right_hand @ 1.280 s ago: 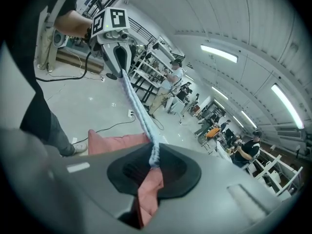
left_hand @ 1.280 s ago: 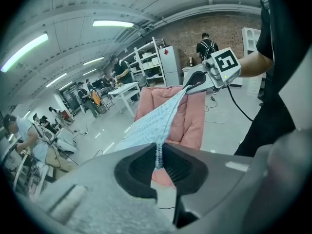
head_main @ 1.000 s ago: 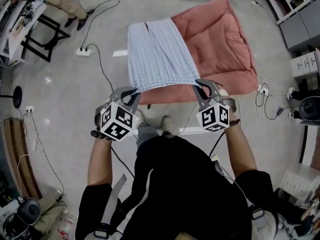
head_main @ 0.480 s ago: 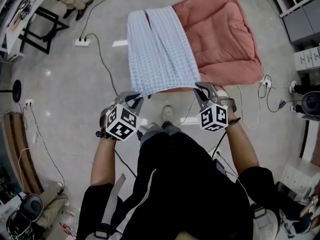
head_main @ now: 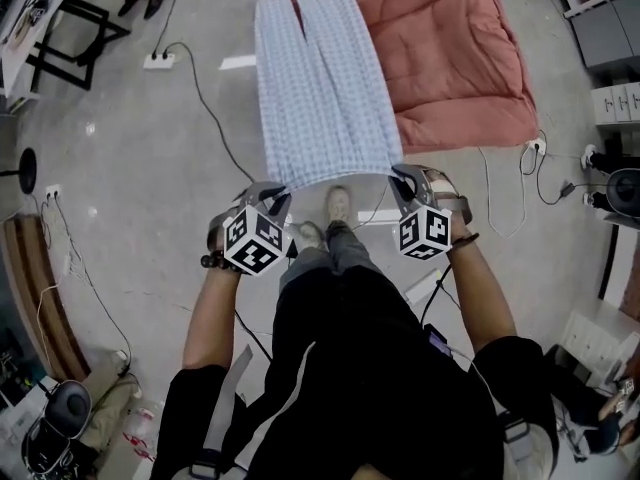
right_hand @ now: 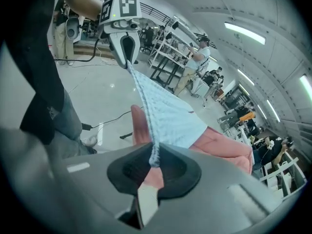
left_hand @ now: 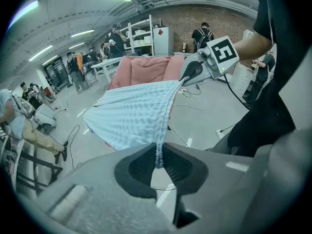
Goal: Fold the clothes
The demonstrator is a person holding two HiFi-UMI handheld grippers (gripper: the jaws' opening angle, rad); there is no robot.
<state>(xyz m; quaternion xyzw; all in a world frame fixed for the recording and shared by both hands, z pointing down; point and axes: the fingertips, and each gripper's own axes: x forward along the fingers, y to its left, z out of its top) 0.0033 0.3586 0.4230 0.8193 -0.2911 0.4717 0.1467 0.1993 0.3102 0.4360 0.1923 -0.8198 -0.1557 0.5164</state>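
A light blue checked garment hangs stretched in the air between my two grippers, its far end trailing over the pink quilted mat on the floor. My left gripper is shut on the garment's near left corner, and my right gripper is shut on the near right corner. In the left gripper view the cloth runs from the pinched jaws across to the right gripper. In the right gripper view the cloth stretches to the left gripper, with the mat below.
Black cables and a white power strip lie on the grey floor at the left. A dark table frame stands at the upper left, white cabinets at the right. The person's feet are just below the cloth's near edge. People stand in the background.
The person has stepped back, and both grippers have drawn the garment toward them; more of it now hangs over bare floor and less over the pink mat. Both grips are unchanged.
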